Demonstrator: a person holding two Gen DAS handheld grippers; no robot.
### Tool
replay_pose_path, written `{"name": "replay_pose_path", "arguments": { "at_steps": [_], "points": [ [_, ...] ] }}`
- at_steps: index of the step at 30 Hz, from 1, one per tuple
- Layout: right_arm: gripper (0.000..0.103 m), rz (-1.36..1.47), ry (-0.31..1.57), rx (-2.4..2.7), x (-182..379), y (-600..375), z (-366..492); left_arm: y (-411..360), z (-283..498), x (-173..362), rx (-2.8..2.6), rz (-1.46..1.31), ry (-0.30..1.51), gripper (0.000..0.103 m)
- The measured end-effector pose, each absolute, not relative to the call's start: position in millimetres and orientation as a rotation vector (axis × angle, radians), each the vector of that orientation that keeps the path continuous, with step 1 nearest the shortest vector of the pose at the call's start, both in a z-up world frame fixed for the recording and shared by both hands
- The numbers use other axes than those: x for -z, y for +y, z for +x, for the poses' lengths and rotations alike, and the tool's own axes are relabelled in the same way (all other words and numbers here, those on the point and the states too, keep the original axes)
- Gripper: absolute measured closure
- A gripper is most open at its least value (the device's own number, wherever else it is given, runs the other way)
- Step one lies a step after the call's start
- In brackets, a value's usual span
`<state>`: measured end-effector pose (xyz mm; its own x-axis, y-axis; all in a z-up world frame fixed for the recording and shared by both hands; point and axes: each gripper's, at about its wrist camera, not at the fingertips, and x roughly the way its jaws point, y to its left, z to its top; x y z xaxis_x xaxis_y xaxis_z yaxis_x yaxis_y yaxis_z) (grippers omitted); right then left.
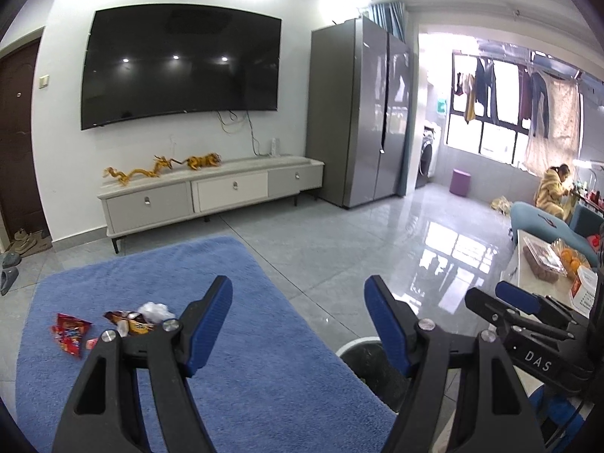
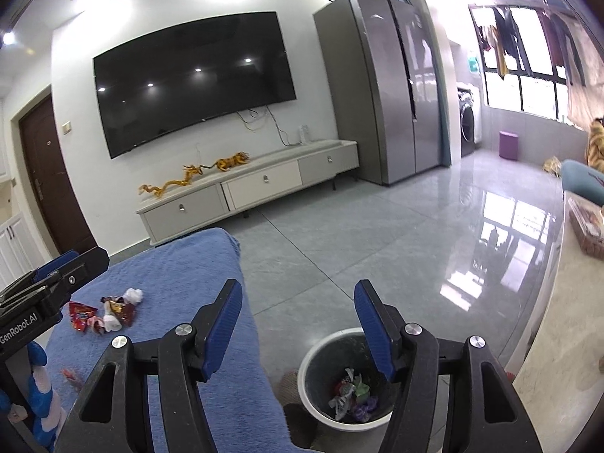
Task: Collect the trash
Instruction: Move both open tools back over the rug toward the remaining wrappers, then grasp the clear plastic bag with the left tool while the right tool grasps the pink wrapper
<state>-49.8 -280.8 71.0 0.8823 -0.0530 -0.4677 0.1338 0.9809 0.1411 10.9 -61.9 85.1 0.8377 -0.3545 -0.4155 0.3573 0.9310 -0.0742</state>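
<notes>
The left gripper (image 1: 298, 321) is spread wide and nothing is between its blue pads (image 1: 209, 324); it hangs above the blue rug (image 1: 245, 377). The right gripper (image 2: 298, 324) is also apart, its jaws are opening and they carry nothing. Just under the right gripper stands the round trash bin (image 2: 313, 355) on the grey floor (image 2: 339, 245), beside the right edge of the rug, and some crumpled wrappers (image 2: 351, 392) lie at its bottom. In the left wrist view only a part of the bin's rim shows between the fingers. Farther on the rug, toward its left edge, lies the trash that is not yet collected: a red snack bag (image 1: 70, 334), a brown and orange wrapper (image 1: 130, 321) and a white crumpled tissue (image 1: 154, 311), close together, with some of them touching. At the right side there is a pale table (image 1: 528, 264) with a clear box and oranges (image 1: 570, 258) on it. Beyond the rug, a low cabinet (image 1: 211, 192) stands along the white wall with golden figures (image 1: 162, 168) on its top. Above it hangs a big dark television (image 1: 181, 64), and to the right is a tall grey refrigerator (image 1: 358, 113). Far at the right, near the window with hanging clothes (image 1: 502, 90), a person (image 1: 553, 192) in yellow sits.
</notes>
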Motion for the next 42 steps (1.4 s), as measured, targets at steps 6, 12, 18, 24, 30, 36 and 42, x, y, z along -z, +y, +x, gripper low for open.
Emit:
{"name": "replay_pose_path", "arguments": {
  "at_steps": [6,12,18,24,30,36,42],
  "points": [
    [0.041,0.125,0.443,0.066,-86.5,-252.6,-56.0,-31.3,0.3,-92.1,0.349,-0.031,0.403,0.030],
    [0.040,0.084,0.415,0.030,-97.8,-223.2,-57.2,-1.4,-6.5,-94.3,0.322,-0.074,0.380,0.028],
    [0.038,0.038,0.411,-0.013,-100.8,-194.5,-53.2,33.0,-7.4,-78.4,0.276,-0.083,0.395,0.028],
    [0.036,0.003,0.438,-0.068,-95.3,-174.8,-38.8,81.5,-7.8,-29.7,0.190,-0.055,0.455,0.027],
    [0.035,-0.027,0.495,-0.145,-77.9,-152.5,-17.7,138.1,-15.9,32.1,0.143,-0.042,0.557,0.024],
    [0.035,-0.052,0.577,-0.258,-53.9,-115.0,14.1,141.4,-17.7,65.8,0.160,0.073,0.626,0.025],
    [0.035,-0.082,0.662,-0.382,-23.5,-70.3,44.6,150.8,0.8,75.5,0.228,0.028,0.713,0.041]
  ]
}}
